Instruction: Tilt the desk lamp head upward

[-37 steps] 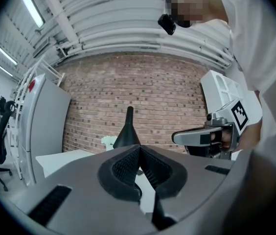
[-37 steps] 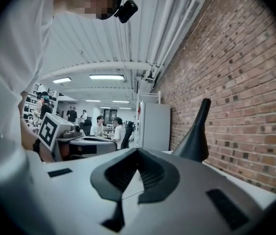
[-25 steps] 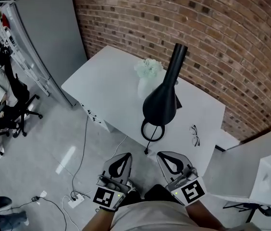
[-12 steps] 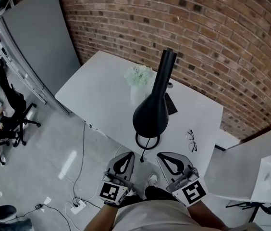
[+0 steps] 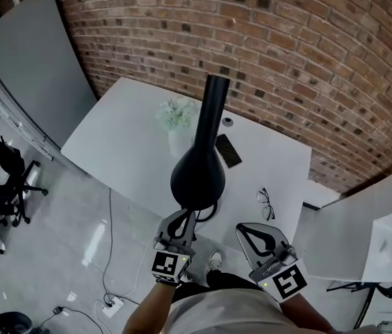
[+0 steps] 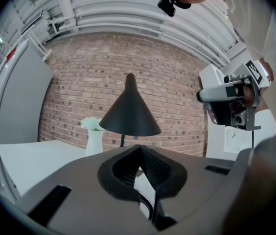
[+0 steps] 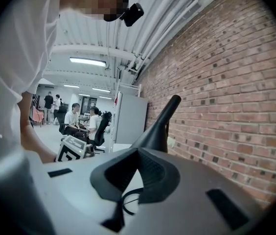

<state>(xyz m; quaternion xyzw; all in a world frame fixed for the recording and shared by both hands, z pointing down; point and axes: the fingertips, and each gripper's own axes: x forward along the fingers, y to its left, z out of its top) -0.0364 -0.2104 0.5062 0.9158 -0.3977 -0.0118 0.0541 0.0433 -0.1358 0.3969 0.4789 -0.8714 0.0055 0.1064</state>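
Observation:
A black desk lamp (image 5: 197,176) stands at the near edge of the white table (image 5: 126,145), its cone head facing down and its neck slanting up toward the wall. My left gripper (image 5: 184,218) is shut and empty, its tip just short of the lamp head's near rim. In the left gripper view the lamp head (image 6: 129,114) sits straight ahead above the shut left gripper (image 6: 140,150). My right gripper (image 5: 257,234) is also shut and empty, lower right of the lamp. In the right gripper view the lamp (image 7: 158,124) rises beyond the right gripper (image 7: 139,152).
On the table are a white vase of pale flowers (image 5: 175,120), a dark phone (image 5: 229,150), glasses (image 5: 266,204) and a small round object (image 5: 228,122). A brick wall (image 5: 307,54) backs the table. A grey partition (image 5: 29,54), office chairs (image 5: 1,179) and floor cables (image 5: 109,256) lie left.
The view has closed in on the table. My left gripper has moved forward to just below the lamp head; the right gripper has stayed about where it was.

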